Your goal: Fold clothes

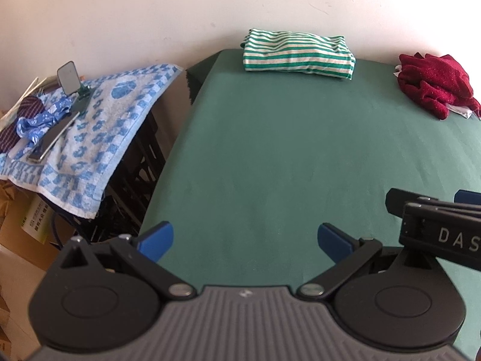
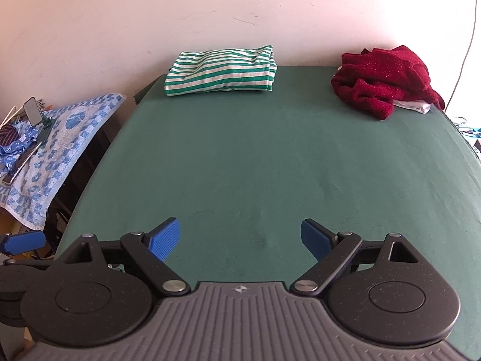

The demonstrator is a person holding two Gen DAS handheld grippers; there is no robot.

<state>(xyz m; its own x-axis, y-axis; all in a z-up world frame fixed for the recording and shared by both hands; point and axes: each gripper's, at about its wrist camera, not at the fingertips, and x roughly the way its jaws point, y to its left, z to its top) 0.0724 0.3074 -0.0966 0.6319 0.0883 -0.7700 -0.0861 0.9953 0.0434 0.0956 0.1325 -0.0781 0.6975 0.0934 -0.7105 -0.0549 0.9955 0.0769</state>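
Note:
A folded green-and-white striped garment (image 1: 297,55) (image 2: 221,70) lies at the far edge of the green table (image 1: 285,156) (image 2: 255,156), by the wall. A crumpled dark red garment (image 1: 436,84) (image 2: 384,79) sits at the far right corner, over a bit of white fabric (image 2: 413,105). My left gripper (image 1: 245,240) hovers open over the near left part of the table, holding nothing. My right gripper (image 2: 240,237) is open and empty over the near middle. In the left wrist view the right gripper (image 1: 436,222) shows at the right edge; in the right wrist view a blue pad of the left gripper (image 2: 22,242) shows at the left edge.
Left of the table a blue patterned towel (image 1: 99,132) (image 2: 57,147) drapes over a black crate (image 1: 135,174). On it lie a small mirror on a stand (image 1: 69,78) (image 2: 33,109), a flat metal object (image 1: 52,141) and blue cloth. Cardboard boxes (image 1: 21,225) are below. A cable (image 2: 466,45) runs down the wall.

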